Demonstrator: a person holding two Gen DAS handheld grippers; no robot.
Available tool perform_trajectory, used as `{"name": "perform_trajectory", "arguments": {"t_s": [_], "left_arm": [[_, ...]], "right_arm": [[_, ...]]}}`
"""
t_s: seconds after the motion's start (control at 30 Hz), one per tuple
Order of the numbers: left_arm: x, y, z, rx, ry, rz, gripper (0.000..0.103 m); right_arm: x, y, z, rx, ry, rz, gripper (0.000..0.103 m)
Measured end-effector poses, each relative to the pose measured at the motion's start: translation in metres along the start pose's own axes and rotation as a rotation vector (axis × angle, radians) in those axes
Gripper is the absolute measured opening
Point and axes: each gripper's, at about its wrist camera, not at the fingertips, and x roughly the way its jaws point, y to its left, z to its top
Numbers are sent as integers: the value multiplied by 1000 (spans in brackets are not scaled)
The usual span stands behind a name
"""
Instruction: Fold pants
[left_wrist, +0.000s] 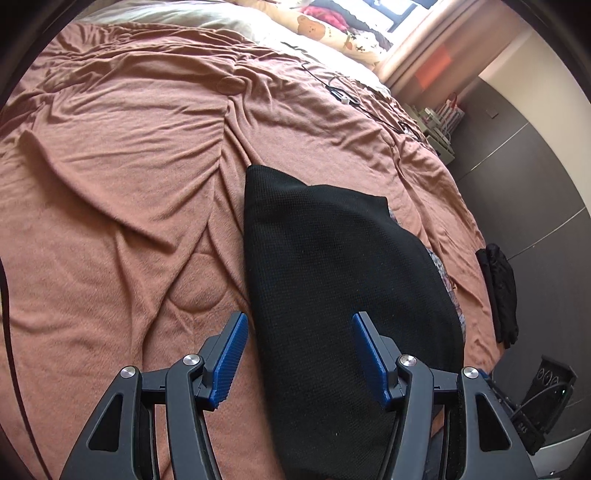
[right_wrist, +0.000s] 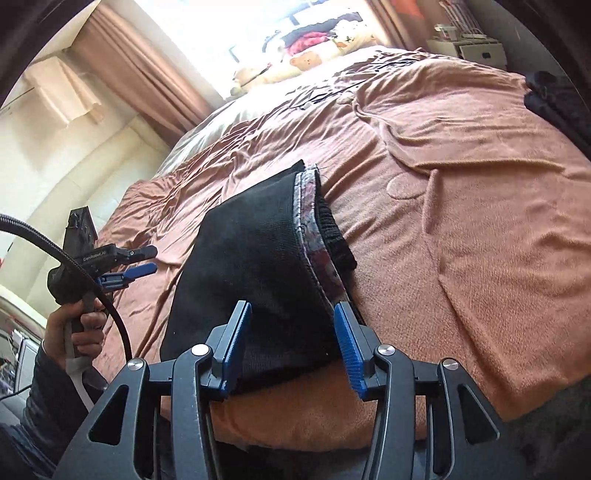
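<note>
Your left gripper (left_wrist: 297, 354) and right gripper (right_wrist: 291, 345) both hang with fingers spread wide, holding nothing, above the folded black pants (left_wrist: 332, 277) on the bed (left_wrist: 110, 184).

The black pants (left_wrist: 332, 280) run under the left gripper's frame at six o'clock; the dark garment (right_wrist: 561, 96) at two o'clock is cropped.

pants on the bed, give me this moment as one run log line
pants: black, folded, flat on brown bedspread | left gripper: open, empty, above pants | right gripper: open, empty, above pants' near edge
</note>
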Motion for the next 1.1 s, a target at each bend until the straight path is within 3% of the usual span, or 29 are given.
{"name": "perform_trajectory", "arguments": {"t_s": [0.47,0.9,1.03,1.1], "left_arm": [[-14,24,-40,-76,-1,0,61],[-10,38,-61,-135,21,-24,61],[-8,43,-64,-156,27,-25,61],[-6,45,-64,-163,29,-26,61]], "right_arm": [[69,13,67,-137,99,23,44],[133,18,111,-113,195,20,44],[148,13,124,-66,205,63,38],[153,9,128,-51,205,79,27]]}}
